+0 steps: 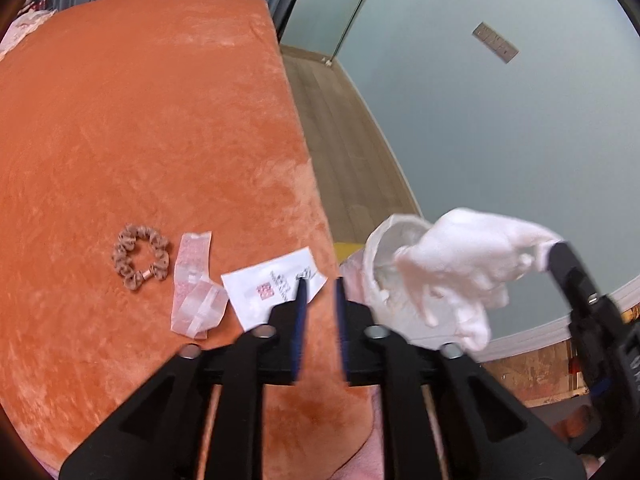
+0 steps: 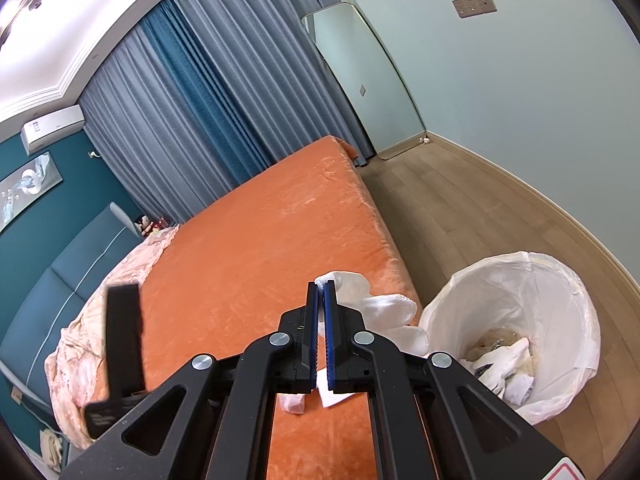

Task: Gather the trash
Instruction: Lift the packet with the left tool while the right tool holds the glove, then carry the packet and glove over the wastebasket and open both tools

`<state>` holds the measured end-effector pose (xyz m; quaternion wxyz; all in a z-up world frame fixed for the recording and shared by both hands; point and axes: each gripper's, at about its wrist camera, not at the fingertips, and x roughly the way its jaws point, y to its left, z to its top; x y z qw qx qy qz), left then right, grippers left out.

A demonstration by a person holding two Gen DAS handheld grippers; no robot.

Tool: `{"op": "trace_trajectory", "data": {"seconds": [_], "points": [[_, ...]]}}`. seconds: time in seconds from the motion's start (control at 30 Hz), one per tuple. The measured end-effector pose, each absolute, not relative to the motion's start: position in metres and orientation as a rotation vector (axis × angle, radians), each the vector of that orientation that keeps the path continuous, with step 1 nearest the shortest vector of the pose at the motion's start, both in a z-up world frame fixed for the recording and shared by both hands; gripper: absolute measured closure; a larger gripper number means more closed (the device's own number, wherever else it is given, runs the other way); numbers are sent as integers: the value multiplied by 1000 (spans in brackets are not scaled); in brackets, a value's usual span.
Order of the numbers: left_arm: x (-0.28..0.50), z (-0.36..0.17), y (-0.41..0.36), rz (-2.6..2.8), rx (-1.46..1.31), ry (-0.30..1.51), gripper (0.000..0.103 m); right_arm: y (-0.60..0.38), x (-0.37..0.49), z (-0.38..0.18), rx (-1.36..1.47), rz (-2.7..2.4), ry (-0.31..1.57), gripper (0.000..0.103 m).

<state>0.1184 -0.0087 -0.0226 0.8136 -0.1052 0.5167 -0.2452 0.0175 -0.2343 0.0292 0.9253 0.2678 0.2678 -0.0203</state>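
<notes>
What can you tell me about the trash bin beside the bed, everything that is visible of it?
The trash bin is round and lined with a thin, crinkled white plastic bag folded over its rim. It stands upright on the wooden floor, close beside the edge of the orange bed. Inside lie crumpled white papers and some darker scraps. It is only partly filled. No gripper touches it.

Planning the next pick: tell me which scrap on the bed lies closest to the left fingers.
The white printed slip: one left finger tip overlaps its edge. The clear wrapper lies further left, and the scrunchie beyond that.
</notes>
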Motion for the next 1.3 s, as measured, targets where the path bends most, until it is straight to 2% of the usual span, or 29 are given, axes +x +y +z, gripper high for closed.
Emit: {"op": "trace_trajectory", "data": {"seconds": [0.03, 0.1, 0.33, 0.53, 0.57, 0.67, 0.73, 0.77, 0.83, 1.03, 1.3], "points": [[119, -31, -10, -515, -218, 1122, 56, -236, 17, 28, 551, -45, 550, 100], [119, -55, -11, -472, -209, 1165, 46, -240, 16, 24, 559, -54, 555, 100], [129, -141, 2, -337, -344, 1354, 48, -256, 19, -1, 585, -83, 595, 100], [146, -167, 6, -289, -398, 1356, 51, -264, 23, -18, 601, -94, 629, 100], [148, -166, 4, -287, -397, 1351, 52, -264, 24, -20, 603, -95, 633, 100], [157, -166, 0, -295, -403, 1346, 65, -266, 29, -23, 606, -95, 641, 100], [162, -167, -3, -305, -408, 1354, 84, -265, 32, -22, 605, -93, 644, 100], [163, -168, -5, -317, -407, 1359, 86, -264, 33, -22, 605, -92, 644, 100], [163, -166, -8, -330, -395, 1359, 100, -265, 36, -22, 605, -90, 646, 100], [158, -144, -21, -382, -366, 1317, 103, -267, 36, -16, 598, -92, 633, 100], [145, -68, -57, -507, -280, 1179, 103, -279, 25, 6, 588, -108, 577, 100]]}}
